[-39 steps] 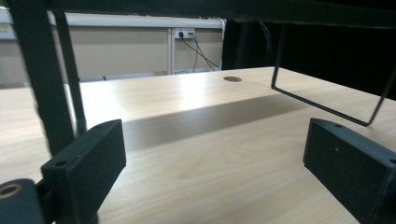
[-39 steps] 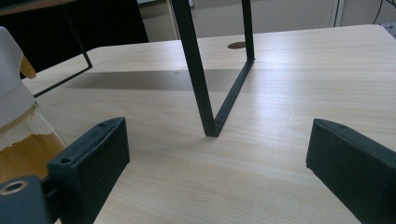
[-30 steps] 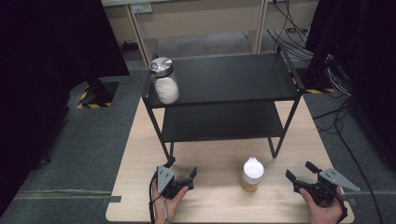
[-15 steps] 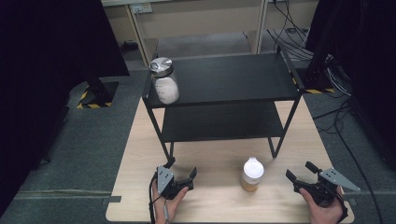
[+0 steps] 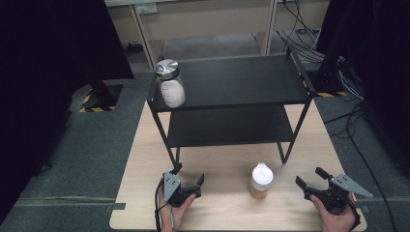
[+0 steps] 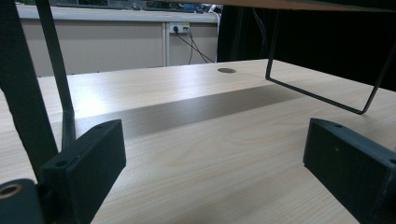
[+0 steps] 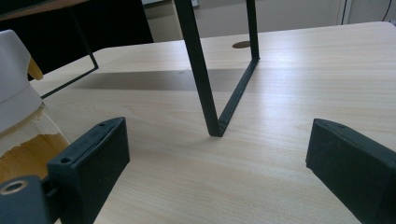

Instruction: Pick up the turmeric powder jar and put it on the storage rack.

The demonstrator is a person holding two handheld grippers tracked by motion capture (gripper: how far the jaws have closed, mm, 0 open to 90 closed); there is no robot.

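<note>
From my station, starting at the far left, a glass jar with a metal lid (image 5: 170, 87), full of something white, stands on the left corner of the top tier of the black shelf rack (image 5: 241, 79), well apart from both hands. Nearer me, the left gripper (image 5: 189, 179) rests low at the near edge of the counter (image 5: 145, 145), just beside the rack's near left leg; its fingers (image 6: 88, 163) are spread wide with bare wood between them. Right of it, in the open between my two hands, stands the small jar with the white cap (image 5: 261, 181), upright, amber contents in its lower part, near the rack's near right leg. Furthest right, the right gripper (image 5: 311, 178) sits at the near right, fingers (image 7: 93, 154) likewise spread and pinching nothing; in the right gripper view the jar sits at the left margin, outside the fingers. I judge the job is to pick up that small jar, with the right hand closest. To do it well I would swing left until the jar is centred between the fingers, stay level, grip the glass body below the cap, and close gently so it does not tip toward the rack leg.
</note>
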